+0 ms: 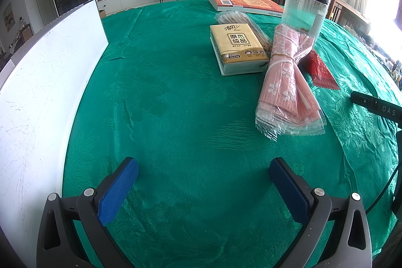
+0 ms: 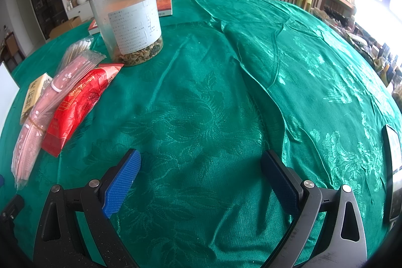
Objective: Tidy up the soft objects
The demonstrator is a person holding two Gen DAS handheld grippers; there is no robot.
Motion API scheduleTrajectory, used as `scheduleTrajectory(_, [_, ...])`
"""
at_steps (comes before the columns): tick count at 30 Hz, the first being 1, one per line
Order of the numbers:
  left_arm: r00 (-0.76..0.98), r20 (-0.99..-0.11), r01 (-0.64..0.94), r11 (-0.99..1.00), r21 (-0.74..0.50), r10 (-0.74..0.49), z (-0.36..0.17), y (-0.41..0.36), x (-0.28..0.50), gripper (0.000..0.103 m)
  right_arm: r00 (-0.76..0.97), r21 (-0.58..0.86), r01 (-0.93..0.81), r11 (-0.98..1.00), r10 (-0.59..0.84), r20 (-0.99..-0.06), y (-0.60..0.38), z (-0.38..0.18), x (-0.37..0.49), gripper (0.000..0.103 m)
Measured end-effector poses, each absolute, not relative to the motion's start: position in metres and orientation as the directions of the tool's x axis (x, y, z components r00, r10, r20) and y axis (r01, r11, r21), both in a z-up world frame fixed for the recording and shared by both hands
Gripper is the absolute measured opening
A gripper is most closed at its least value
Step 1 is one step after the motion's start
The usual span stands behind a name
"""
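A yellow tissue pack (image 1: 238, 48) lies on the green tablecloth (image 1: 176, 104), with a bag of cotton swabs (image 1: 236, 18) behind it. A bundle of pink floral packets (image 1: 286, 82) tied with a band lies to its right, beside a red packet (image 1: 321, 69). In the right wrist view the pink bundle (image 2: 47, 102), red packet (image 2: 80, 102) and tissue pack (image 2: 35, 92) lie at the left. My left gripper (image 1: 203, 190) is open and empty above bare cloth, short of the items. My right gripper (image 2: 201, 180) is open and empty, to the right of them.
A clear plastic jar (image 2: 128, 19) with a black lid holds some dried food; it stands behind the packets. An orange book (image 1: 246, 3) lies at the far side. A white board (image 1: 47, 82) stands along the left edge. A phone-like device (image 2: 393, 167) lies at the right.
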State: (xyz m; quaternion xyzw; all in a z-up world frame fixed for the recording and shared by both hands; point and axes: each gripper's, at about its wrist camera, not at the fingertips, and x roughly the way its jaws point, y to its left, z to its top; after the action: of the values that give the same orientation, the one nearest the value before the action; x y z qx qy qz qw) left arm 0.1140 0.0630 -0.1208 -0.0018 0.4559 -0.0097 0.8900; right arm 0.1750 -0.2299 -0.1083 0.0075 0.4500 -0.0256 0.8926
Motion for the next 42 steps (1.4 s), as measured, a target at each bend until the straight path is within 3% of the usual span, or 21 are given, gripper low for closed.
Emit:
scheduleTrajectory(7, [0.563, -0.825, 0.066, 0.998, -0.024, -0.057, -0.119, 0.063, 0.112, 0.103, 0.594, -0.01, 0.053, 0.999, -0.039, -0.804, -0.23, -0.108, 0.175, 0.098])
scheduleTrajectory(14, [0.563, -0.802, 0.065, 0.978, -0.2, -0.201, -0.096, 0.069, 0.107, 0.103, 0.594, -0.01, 0.052, 0.999, -0.039, -0.804, -0.23, -0.108, 0.175, 0.098])
scheduleTrajectory(19, [0.599, -0.767, -0.035, 0.949, -0.314, -0.231, -0.064, 0.084, 0.152, 0.103, 0.594, -0.01, 0.052, 0.999, -0.039, -0.804, -0.23, -0.109, 0.175, 0.098])
scheduleTrajectory(26, [0.495, -0.826, -0.082, 0.931, -0.355, -0.271, -0.078, 0.077, 0.249, 0.098, 0.594, -0.01, 0.052, 0.999, -0.039, -0.804, -0.23, -0.108, 0.175, 0.098])
scheduleTrajectory(29, [0.463, -0.85, -0.087, 0.941, -0.326, -0.252, -0.091, 0.067, 0.273, 0.092, 0.594, -0.01, 0.052, 0.999, -0.039, -0.804, -0.23, -0.108, 0.175, 0.098])
scheduleTrajectory(30, [0.444, -0.856, -0.079, 0.94, -0.331, -0.264, -0.097, 0.065, 0.278, 0.078, 0.594, -0.01, 0.052, 0.999, -0.039, -0.804, -0.23, -0.108, 0.175, 0.098])
scheduleTrajectory(31, [0.427, -0.865, -0.066, 0.945, -0.321, -0.264, -0.101, 0.063, 0.281, 0.05, 0.594, -0.01, 0.052, 0.999, -0.039, -0.804, -0.23, -0.108, 0.175, 0.098])
scheduleTrajectory(35, [0.487, -0.849, -0.048, 0.964, -0.26, -0.205, -0.085, 0.072, 0.263, 0.05, 0.594, -0.01, 0.052, 0.999, -0.039, -0.804, -0.23, -0.108, 0.175, 0.098])
scheduleTrajectory(42, [0.555, -0.815, -0.095, 0.962, -0.257, -0.163, -0.055, 0.121, 0.177, 0.05, 0.594, -0.009, 0.055, 0.998, -0.04, -0.804, -0.23, -0.108, 0.175, 0.098])
